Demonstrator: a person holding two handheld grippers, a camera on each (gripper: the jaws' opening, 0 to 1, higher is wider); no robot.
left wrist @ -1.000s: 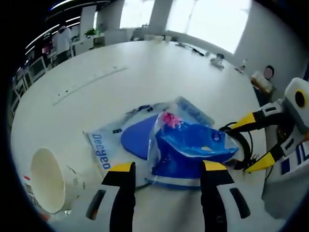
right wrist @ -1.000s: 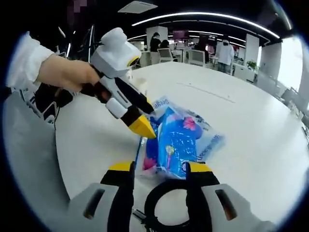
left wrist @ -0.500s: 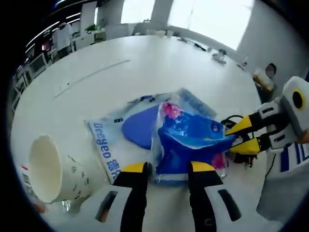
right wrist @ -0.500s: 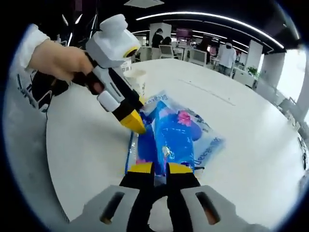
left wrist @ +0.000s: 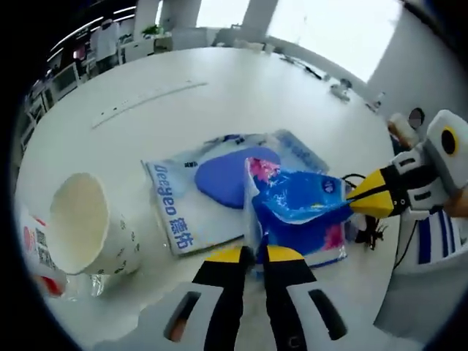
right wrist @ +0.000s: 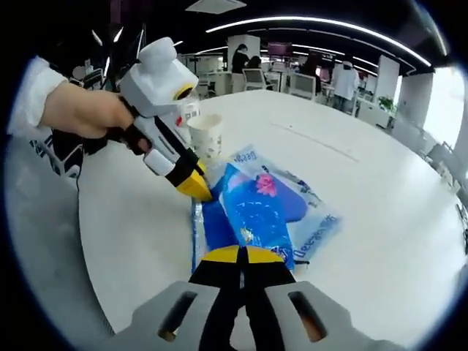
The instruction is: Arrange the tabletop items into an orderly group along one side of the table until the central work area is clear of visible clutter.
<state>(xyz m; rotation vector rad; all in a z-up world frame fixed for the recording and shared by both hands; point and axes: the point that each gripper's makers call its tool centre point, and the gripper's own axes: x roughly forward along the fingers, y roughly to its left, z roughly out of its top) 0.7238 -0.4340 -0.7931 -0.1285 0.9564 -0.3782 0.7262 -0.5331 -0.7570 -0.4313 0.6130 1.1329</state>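
Right now I've got both grippers pinching the blue packet (left wrist: 296, 212) from opposite edges. Left gripper (left wrist: 253, 256) has its jaws closed down on the near edge of the plastic; in the right gripper view it (right wrist: 196, 189) comes in from the left, tip at the packet's (right wrist: 252, 212) far corner. Right gripper (right wrist: 241, 256) is likewise clamped shut on its edge of the packet, and in the left gripper view it (left wrist: 365, 205) enters from the right, tips together on the packet's side. Packet is lifted and creased between them, resting partly over a flat white-and-blue bag (left wrist: 197, 201) lying on the white table (left wrist: 219, 95). Paper cup (left wrist: 91, 234) lies on its side just left of the bag, mouth toward my left camera. Something red and white sits beside the cup, probably another pack, too blurred to say. Black cable (left wrist: 365, 230) lies near the right gripper.
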